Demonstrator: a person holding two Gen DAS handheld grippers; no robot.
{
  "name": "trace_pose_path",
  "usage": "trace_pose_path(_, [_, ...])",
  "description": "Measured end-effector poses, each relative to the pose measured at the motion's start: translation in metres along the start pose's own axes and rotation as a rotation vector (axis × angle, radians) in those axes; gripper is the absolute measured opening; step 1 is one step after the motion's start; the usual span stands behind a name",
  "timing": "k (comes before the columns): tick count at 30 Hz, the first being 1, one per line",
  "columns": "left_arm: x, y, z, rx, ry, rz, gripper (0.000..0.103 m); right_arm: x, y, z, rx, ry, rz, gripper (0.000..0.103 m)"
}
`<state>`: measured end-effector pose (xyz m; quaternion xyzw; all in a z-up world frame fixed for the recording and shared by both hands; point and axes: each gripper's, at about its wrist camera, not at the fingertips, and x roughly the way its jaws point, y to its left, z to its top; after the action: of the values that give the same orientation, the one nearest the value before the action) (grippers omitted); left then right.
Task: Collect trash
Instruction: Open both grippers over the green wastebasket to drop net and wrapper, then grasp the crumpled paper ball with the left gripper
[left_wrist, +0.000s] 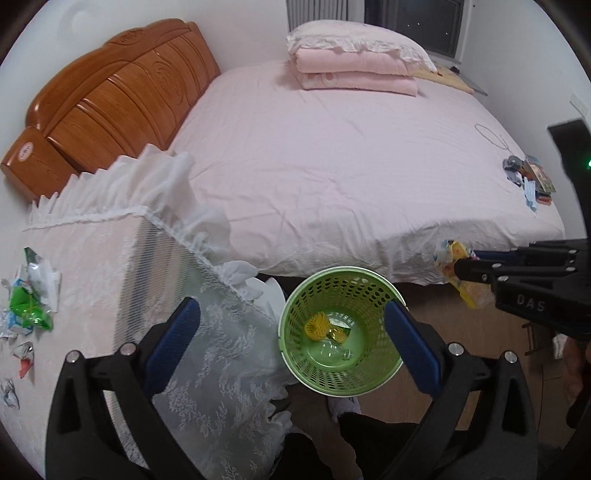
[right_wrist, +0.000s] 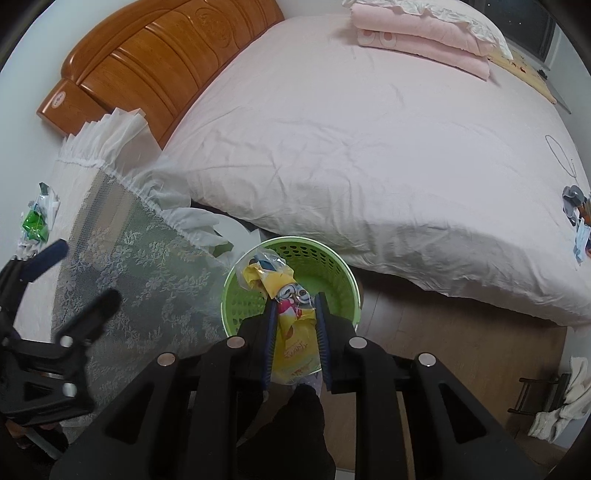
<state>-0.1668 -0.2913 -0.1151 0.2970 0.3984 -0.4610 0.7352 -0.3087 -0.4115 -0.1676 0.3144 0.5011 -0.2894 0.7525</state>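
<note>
A green perforated waste basket (left_wrist: 338, 349) stands on the floor between the bed and the lace-covered nightstand; it holds a yellow mesh scrap and a wrapper. My right gripper (right_wrist: 295, 308) is shut on a yellow printed snack wrapper (right_wrist: 291, 325) and holds it over the basket (right_wrist: 332, 273); in the left wrist view the wrapper (left_wrist: 452, 262) hangs to the right of the basket. My left gripper (left_wrist: 291, 332) is open and empty above the basket and nightstand edge. Green and white wrappers (left_wrist: 29, 295) lie on the nightstand top.
A bed with a pink sheet (left_wrist: 332, 166) fills the back, with a folded pink quilt and pillow (left_wrist: 354, 62). Small items lie at the bed's right edge (left_wrist: 528, 177). A wooden headboard (left_wrist: 122, 96) stands at the left. A wood floor (right_wrist: 443, 332) lies at the right.
</note>
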Motion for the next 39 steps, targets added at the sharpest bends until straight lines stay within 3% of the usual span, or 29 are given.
trace_pose_path(6, [-0.056, 0.045, -0.011, -0.109, -0.075, 0.047, 0.095, 0.024, 0.017, -0.005, -0.029, 0.051, 0.001, 0.022])
trace_pose_path(9, [-0.073, 0.065, -0.020, -0.173, -0.088, 0.056, 0.095, 0.042, 0.028, -0.010, -0.041, 0.086, -0.003, 0.034])
trace_pose_path(10, [-0.077, 0.070, -0.024, -0.190, -0.089, 0.056, 0.095, 0.047, 0.030, -0.012, -0.041, 0.095, -0.010, 0.052])
trace_pose_path(11, [-0.080, 0.075, -0.027, -0.205, -0.089, 0.055, 0.095, 0.052, 0.033, -0.013, -0.034, 0.105, -0.026, 0.077])
trace_pose_path(13, [-0.082, 0.083, -0.035, -0.231, -0.082, 0.053, 0.095, 0.059, 0.038, -0.016, -0.011, 0.109, -0.056, 0.097])
trace_pose_path(17, [-0.078, 0.097, -0.049, -0.281, -0.041, 0.058, 0.095, 0.075, 0.049, -0.017, 0.008, 0.172, -0.030, 0.098])
trace_pose_path(26, [-0.081, 0.122, -0.071, -0.365, -0.022, 0.079, 0.095, 0.075, 0.084, -0.008, -0.085, 0.158, -0.035, 0.099])
trace_pose_path(33, [-0.088, 0.140, -0.081, -0.425, -0.027, 0.129, 0.095, 0.059, 0.121, 0.004, -0.190, 0.115, -0.006, 0.099])
trace_pose_path(39, [-0.106, 0.171, -0.101, -0.527, -0.047, 0.234, 0.095, 0.029, 0.173, 0.016, -0.351, 0.026, 0.037, 0.100])
